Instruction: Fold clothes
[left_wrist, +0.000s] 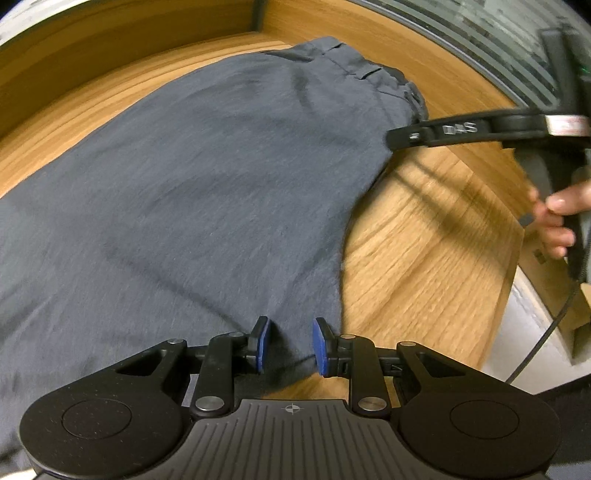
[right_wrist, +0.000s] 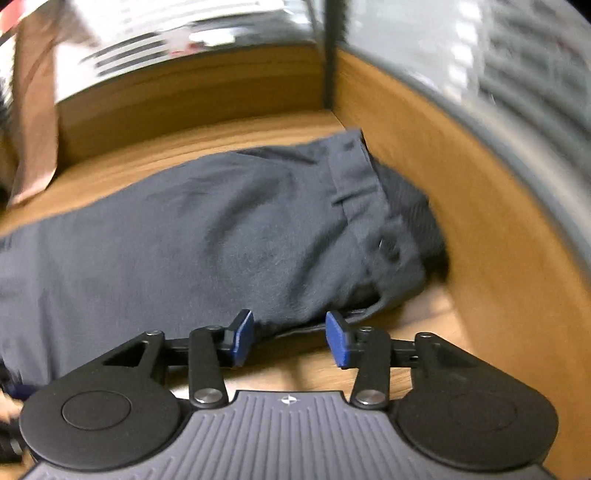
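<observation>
Wood-grain tabletop (left_wrist: 424, 236) fills the scene, boxed in by low wooden side walls (right_wrist: 461, 206) that meet at a dark corner post, with blurred glass and clutter beyond. Spread across that surface lies a pair of dark grey trousers (left_wrist: 207, 177), flat for the most part, the waistband (right_wrist: 354, 192) with its belt loops turned toward the far corner and bunched up a little against the wall. Down at the near edge of the cloth sits the left gripper (left_wrist: 289, 345), blue pads set a narrow way apart with the trousers' edge running between them; whether the pads actually bite the fabric cannot be told from this angle. Over on the other side, the right gripper (right_wrist: 290, 338) hovers at the waistband end, its blue pads spread wider, the rumpled edge of the cloth lying just beyond and between them, nothing pinched. From the left wrist view that same right tool shows as a black finger (left_wrist: 443, 133) reaching in over the waistband corner, with the person's hand (left_wrist: 557, 218) wrapped around its handle at the right edge, blurred.
</observation>
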